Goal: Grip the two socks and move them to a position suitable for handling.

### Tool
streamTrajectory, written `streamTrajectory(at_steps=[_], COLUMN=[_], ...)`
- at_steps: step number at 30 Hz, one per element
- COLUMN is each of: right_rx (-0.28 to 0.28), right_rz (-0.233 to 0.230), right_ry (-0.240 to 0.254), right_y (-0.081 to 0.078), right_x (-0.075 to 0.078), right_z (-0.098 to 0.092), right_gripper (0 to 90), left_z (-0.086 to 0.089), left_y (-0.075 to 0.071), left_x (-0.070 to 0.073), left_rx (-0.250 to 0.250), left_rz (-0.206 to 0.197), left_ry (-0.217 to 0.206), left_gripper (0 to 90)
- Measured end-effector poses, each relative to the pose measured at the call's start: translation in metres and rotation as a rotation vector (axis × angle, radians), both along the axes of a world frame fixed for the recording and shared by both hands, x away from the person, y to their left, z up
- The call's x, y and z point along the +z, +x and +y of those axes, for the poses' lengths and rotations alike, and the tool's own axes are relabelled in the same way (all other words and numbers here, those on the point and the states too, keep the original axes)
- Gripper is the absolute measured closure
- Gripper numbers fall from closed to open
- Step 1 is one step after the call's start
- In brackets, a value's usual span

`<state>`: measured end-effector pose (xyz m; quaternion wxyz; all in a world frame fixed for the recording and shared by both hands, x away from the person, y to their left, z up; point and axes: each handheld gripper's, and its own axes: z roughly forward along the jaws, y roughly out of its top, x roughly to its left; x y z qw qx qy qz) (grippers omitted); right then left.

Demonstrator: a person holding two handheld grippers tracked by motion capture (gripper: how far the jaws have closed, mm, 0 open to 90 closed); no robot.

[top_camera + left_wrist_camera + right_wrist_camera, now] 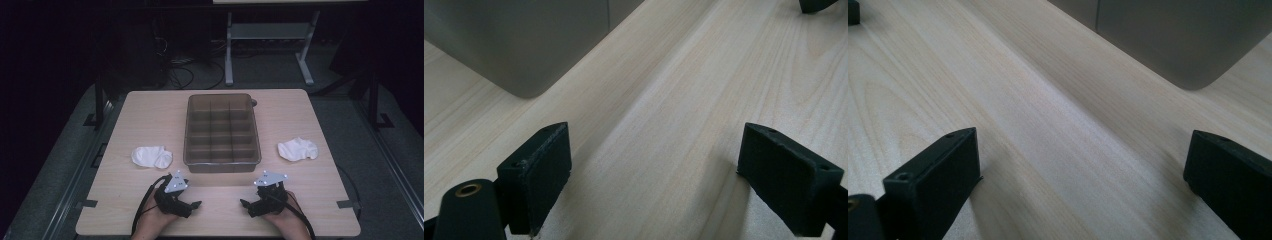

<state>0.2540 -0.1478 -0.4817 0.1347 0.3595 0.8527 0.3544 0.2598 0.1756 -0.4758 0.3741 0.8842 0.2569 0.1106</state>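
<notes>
A grey compartment bin (186, 145) stands in the middle of the wooden table. One crumpled white cloth (151, 156) lies to its left and another (298, 148) to its right. My left gripper (194, 205) rests near the front edge and points inward; its jaws (659, 175) stand wide open over bare wood. My right gripper (244, 204) faces it from the right, jaws (1083, 185) also open with nothing between them. A corner of the bin (524, 40) shows ahead of the left jaws, and another corner (1173, 35) ahead of the right jaws.
The wooden table (300, 110) has bare room around the bin and between the two grippers. Beyond the far edge are a dark floor, cables and the metal legs of another table (230, 55). Each gripper view catches the tip of the other gripper (816, 5) (852, 12).
</notes>
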Motion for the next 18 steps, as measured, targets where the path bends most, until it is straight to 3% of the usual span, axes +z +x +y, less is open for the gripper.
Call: streamTrajectory(at_steps=[13, 18], right_rx=[0.001, 0.000], right_rz=[-0.003, -0.002], right_ry=[0.000, 0.000], right_y=[0.0003, 0.0003], right_x=[0.0000, 0.0000], right_z=[-0.0001, -0.0001], right_gripper=[1.1, 1.1], left_z=[0.0017, 0.0058], left_y=[-0.0003, 0.0007], left_x=[0.0000, 0.0022], left_rx=[0.004, 0.012], left_rz=[0.000, 0.019], left_ry=[-0.004, -0.004], left_gripper=[13.5, 14.4])
